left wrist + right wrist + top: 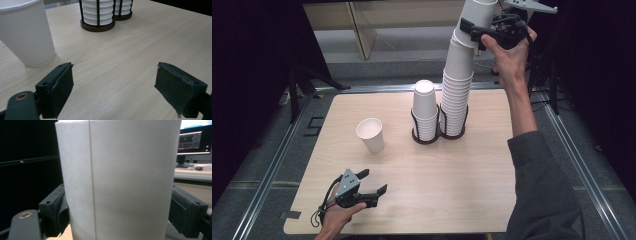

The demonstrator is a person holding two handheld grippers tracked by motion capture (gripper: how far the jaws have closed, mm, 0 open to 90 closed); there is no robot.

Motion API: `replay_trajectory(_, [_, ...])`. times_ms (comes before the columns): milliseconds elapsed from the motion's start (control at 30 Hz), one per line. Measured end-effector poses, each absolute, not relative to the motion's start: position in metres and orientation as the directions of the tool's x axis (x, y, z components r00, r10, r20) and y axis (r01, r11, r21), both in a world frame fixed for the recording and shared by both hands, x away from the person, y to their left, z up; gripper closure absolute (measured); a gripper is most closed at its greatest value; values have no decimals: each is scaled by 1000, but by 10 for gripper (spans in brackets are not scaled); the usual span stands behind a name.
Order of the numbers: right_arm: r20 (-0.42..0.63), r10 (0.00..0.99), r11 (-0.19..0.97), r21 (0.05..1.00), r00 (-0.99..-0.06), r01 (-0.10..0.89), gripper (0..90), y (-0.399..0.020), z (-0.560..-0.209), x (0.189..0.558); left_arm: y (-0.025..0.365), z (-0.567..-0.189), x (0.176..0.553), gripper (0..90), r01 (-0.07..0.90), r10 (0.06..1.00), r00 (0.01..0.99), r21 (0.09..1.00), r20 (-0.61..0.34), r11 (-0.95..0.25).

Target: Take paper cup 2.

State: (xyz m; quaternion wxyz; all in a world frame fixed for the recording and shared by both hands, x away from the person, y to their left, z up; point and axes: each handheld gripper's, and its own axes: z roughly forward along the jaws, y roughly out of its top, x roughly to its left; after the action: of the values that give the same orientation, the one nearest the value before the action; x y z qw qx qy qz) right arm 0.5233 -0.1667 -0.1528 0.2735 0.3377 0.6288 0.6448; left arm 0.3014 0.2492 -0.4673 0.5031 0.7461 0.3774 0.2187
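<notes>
Lone paper cup (370, 134) sits upright on the light wood surface (452, 185), left of a shorter cup stack (425, 111) in its dark wire holder (425, 136). Monitor (190, 141) glows way back.

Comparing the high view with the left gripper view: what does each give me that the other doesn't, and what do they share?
High view adds: the right gripper, raised high, clamped on the top cup of the tall stack, plus the person's arms.
Left gripper view adds: the left gripper close up, jaws wide apart, frayed pad edges, nothing between them but bare table.
Shared: the loose cup standing upright, and the two wire holders with ribbed cup stacks in them.
</notes>
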Motion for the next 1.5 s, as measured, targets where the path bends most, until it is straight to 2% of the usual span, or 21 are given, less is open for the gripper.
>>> replay_trajectory(267, [74,779,-34,997,-623,75,164,-182,-153,505,249,-467,301,141,352,790,611,911,-52,-213])
replay_trajectory(433, [66,766,-24,997,-639,74,164,-193,-165,490,250,-467,302,141,355,787,616,905,-36,-236])
replay_trajectory(667, [64,740,-1,996,-669,95,164,-204,-190,465,248,-468,305,141,348,787,613,918,-72,-187])
replay_trajectory(700, [76,730,0,994,-679,112,164,-206,-203,456,247,-468,306,141,345,787,613,921,-74,-181])
replay_trajectory(1133, [131,661,-2,985,-739,173,163,-194,-272,420,241,-466,321,141,295,784,616,945,-73,-143])
replay_trajectory(1400, [143,608,26,979,-781,200,163,-163,-320,413,230,-466,329,140,256,764,644,954,-50,-154])
replay_trajectory(1500, [185,585,27,969,-790,247,164,-152,-334,412,227,-467,327,140,235,753,657,958,-32,-164])
